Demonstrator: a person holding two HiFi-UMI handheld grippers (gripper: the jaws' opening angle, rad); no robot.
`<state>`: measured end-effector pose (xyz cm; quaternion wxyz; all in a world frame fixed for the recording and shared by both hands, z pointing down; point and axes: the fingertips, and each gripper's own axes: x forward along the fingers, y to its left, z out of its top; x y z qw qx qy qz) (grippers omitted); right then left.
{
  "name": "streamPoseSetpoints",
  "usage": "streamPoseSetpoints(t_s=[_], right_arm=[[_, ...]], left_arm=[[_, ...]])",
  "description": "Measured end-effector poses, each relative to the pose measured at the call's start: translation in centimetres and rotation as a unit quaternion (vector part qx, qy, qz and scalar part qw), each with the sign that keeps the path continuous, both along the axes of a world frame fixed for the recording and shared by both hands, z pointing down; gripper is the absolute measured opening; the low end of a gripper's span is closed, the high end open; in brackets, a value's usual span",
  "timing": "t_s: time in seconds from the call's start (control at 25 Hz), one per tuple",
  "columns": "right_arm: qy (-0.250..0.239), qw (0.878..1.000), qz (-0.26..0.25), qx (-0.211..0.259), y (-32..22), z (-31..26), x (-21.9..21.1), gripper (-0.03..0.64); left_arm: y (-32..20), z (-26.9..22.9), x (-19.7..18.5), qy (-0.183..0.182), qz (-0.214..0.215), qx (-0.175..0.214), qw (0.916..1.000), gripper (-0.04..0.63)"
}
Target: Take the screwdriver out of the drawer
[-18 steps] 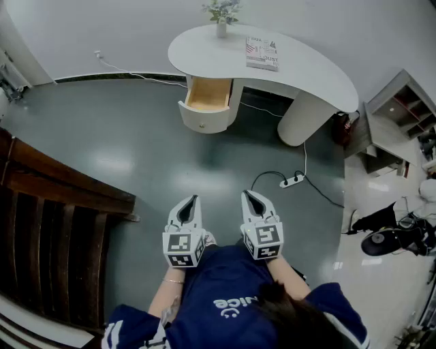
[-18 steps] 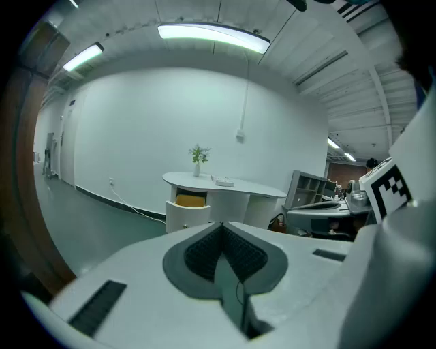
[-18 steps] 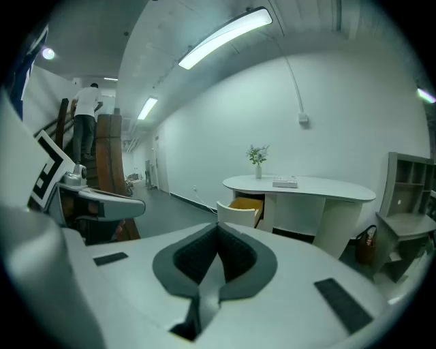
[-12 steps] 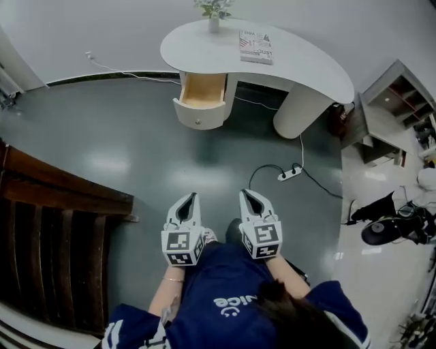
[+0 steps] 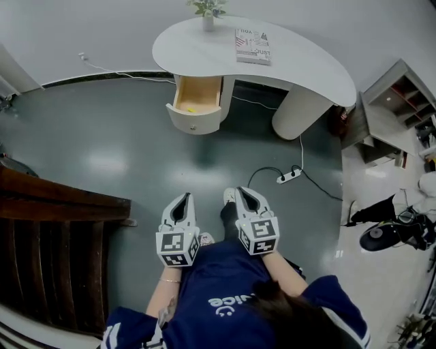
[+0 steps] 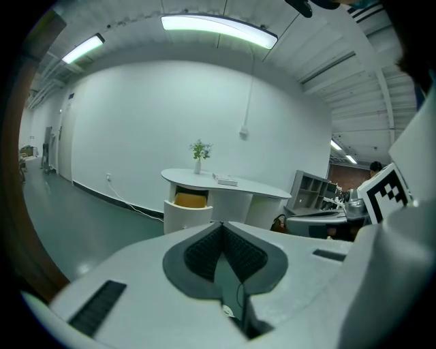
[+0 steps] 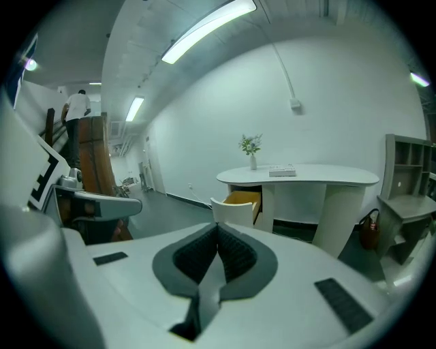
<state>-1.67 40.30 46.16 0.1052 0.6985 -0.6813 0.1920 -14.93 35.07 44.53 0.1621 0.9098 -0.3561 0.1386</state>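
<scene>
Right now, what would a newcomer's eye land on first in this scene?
The white kidney-shaped desk against the far wall, its rounded wood-lined drawer pulled open under the left end. Nearer, the left gripper and right gripper hang side by side before the person, both shut and empty.

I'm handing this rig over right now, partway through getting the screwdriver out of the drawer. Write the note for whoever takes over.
Left claw: shut, empty, held low in front of the person.
Right claw: shut, empty, beside the left one.
Drawer: open, under the white desk, across the floor from both claws. A small yellow thing lies inside, too small to tell whether it is the screwdriver.
Done: the drawer stands open.
Left: walk up to the desk, open a claw, find the screwdriver and lift it out.
</scene>
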Motion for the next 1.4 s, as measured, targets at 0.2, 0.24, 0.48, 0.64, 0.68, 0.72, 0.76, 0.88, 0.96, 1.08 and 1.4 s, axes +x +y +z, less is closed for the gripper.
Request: streamPoseSetpoints(t_s=[0.2, 0.24, 0.48, 0.64, 0.68, 0.72, 0.76, 0.88, 0.96, 1.08, 1.4], right_arm=[[-0.009, 1.000, -0.024, 0.004, -5.8, -0.5, 3.1, 0.008], [-0.008, 0.999, -0.032, 0.005, -6.9, -0.6, 3.7, 0.008], [-0.008, 0.997, -0.074, 0.015, -12.6, -1.0, 6.9, 0.008], [-0.003, 0.995, -0.096, 0.017, -15.2, -0.8, 9.0, 0.008], [-0.002, 0.995, -0.101, 0.018, -15.8, -0.8, 9.6, 0.008], [-0.002, 0.994, -0.107, 0.019, -16.3, -0.9, 10.0, 0.008], [-0.003, 0.993, -0.113, 0.021, -16.7, -0.9, 10.4, 0.008], [-0.013, 0.991, -0.133, 0.018, -17.9, -0.8, 11.4, 0.008], [-0.017, 0.989, -0.145, 0.013, -18.4, -0.5, 12.1, 0.008], [-0.028, 0.987, -0.156, 0.011, -19.1, -0.3, 13.0, 0.008], [-0.047, 0.987, -0.151, 0.000, -19.6, 0.4, 13.8, 0.008]], left_arm=[[-4.3, -0.6, 2.9, -0.012, -0.012, 0.005, 0.9998, 0.005], [-5.2, -0.7, 3.5, -0.015, -0.017, 0.006, 0.9997, 0.005], [-10.1, -0.9, 7.5, -0.017, -0.043, 0.011, 0.9989, 0.005], [-12.2, -0.7, 9.8, -0.017, -0.060, 0.010, 0.9980, 0.005], [-12.6, -0.6, 10.4, -0.017, -0.064, 0.010, 0.9978, 0.005], [-13.1, -0.6, 10.9, -0.016, -0.068, 0.010, 0.9975, 0.005], [-13.5, -0.6, 11.4, -0.016, -0.072, 0.009, 0.9972, 0.005], [-14.7, -0.6, 13.0, -0.015, -0.080, 0.008, 0.9966, 0.005], [-15.1, -0.5, 14.1, -0.013, -0.084, 0.007, 0.9963, 0.005], [-15.5, -0.4, 15.4, -0.013, -0.087, 0.008, 0.9961, 0.005], [-15.9, -0.2, 15.3, -0.012, -0.101, -0.003, 0.9948, 0.005]])
